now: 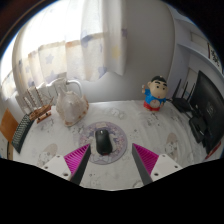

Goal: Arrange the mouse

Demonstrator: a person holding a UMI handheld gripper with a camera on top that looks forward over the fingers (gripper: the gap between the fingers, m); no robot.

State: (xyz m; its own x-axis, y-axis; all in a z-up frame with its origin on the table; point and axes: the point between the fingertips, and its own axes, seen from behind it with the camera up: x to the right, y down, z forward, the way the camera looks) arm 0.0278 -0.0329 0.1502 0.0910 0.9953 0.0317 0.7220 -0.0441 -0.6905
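Observation:
A black computer mouse (103,140) lies on a round patterned mouse mat (108,143) on the pale table, just ahead of my fingers and a little left of the middle between them. My gripper (112,163) is open. Its pink pads (77,156) stand wide apart, with nothing between them. The mouse's near end lies level with the fingertips and touches neither finger.
A white jug (68,103) stands at the back left beside a wire rack (38,100). A small cartoon figure (156,94) stands at the back right. A dark monitor (204,108) fills the far right. White curtains (85,40) hang behind the table.

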